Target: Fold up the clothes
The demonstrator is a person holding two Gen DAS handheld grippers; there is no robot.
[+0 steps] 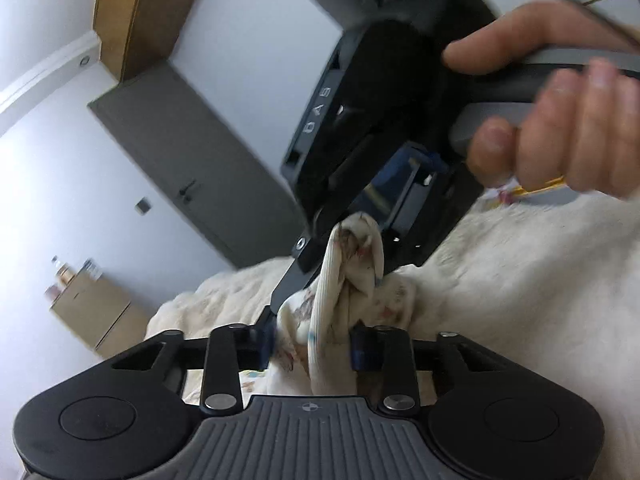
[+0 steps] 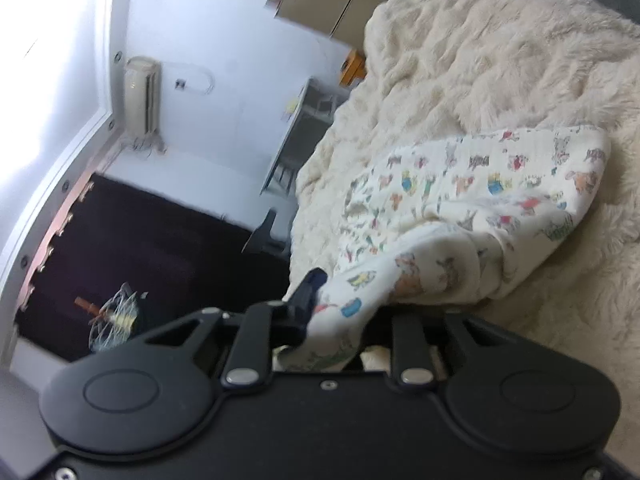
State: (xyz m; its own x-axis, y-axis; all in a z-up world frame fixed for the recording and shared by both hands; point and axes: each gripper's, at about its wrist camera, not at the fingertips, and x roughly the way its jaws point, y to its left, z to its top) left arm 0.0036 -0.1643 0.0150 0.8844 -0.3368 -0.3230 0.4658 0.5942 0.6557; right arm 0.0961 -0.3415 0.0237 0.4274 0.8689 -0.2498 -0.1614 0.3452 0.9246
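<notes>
A cream garment (image 2: 480, 184) printed with small cartoon animals lies crumpled on a fluffy cream blanket (image 2: 480, 40). In the right wrist view one end of it runs into my right gripper (image 2: 352, 300), which is shut on it. The cloth drapes over and hides one finger. In the left wrist view a twisted bunch of the same garment (image 1: 340, 280) stretches between both tools. My left gripper (image 1: 316, 346) is shut on its near end. Just ahead, the right gripper (image 1: 352, 256) pinches the far end, and a person's hand (image 1: 560, 140) holds its handle.
The blanket (image 1: 520, 280) covers the bed on the right. A grey door (image 1: 192, 152) and a tan cabinet (image 1: 92, 312) stand by the white wall. The right wrist view shows a wall air conditioner (image 2: 142, 96), a dark panel (image 2: 140, 248) and a desk (image 2: 296, 136).
</notes>
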